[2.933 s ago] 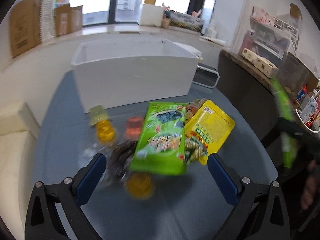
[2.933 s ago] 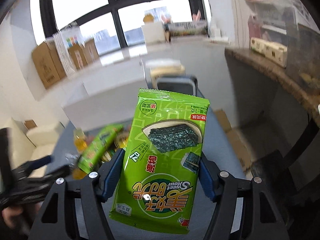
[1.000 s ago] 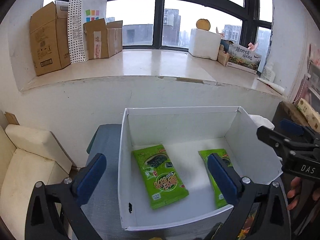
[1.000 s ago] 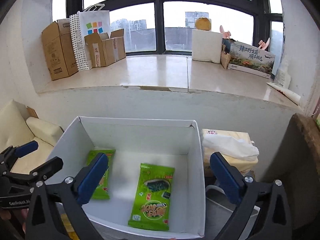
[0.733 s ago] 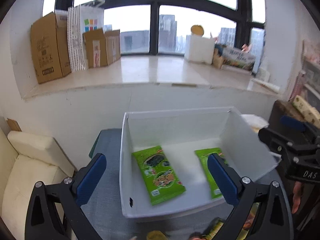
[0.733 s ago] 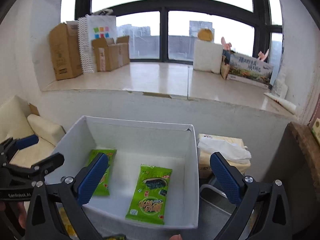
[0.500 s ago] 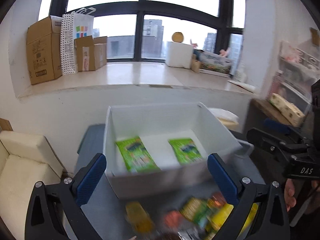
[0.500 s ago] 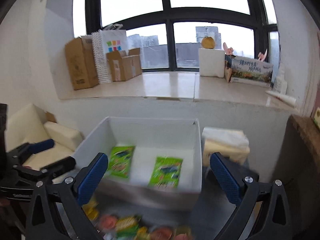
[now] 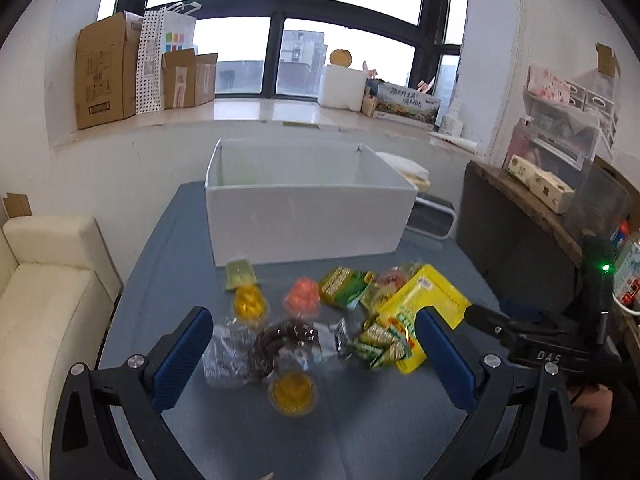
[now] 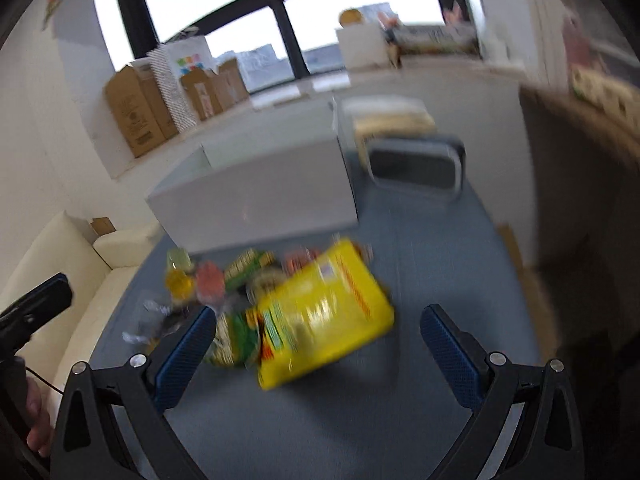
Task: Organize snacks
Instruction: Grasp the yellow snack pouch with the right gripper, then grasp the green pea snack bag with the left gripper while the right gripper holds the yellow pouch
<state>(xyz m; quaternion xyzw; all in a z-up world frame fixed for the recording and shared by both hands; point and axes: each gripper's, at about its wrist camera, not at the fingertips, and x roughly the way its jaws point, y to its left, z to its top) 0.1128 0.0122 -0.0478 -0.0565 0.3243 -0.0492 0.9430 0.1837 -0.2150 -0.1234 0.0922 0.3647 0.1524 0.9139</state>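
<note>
A pile of snacks lies on the blue-grey table (image 9: 360, 432) in front of a white box (image 9: 304, 216). It holds a yellow bag (image 9: 416, 312), a green packet (image 9: 344, 286), a dark wrapped snack (image 9: 280, 340), an orange jelly cup (image 9: 302, 298) and yellow jelly cups (image 9: 292, 390). My left gripper (image 9: 312, 354) is open and empty above the dark snack. My right gripper (image 10: 316, 348) is open and empty above the yellow bag (image 10: 320, 316); that view is blurred. The box's inside is hidden.
A cream sofa (image 9: 36, 304) stands to the left. A white-framed stool (image 9: 432, 216) and a dark counter (image 9: 532, 216) with boxes stand to the right. Cardboard boxes (image 9: 104, 76) line the window sill behind the box.
Both grippers have pulled back from above the box and dropped lower over the snack pile. The two green packets in the box are out of sight now. Both stay open and empty.
</note>
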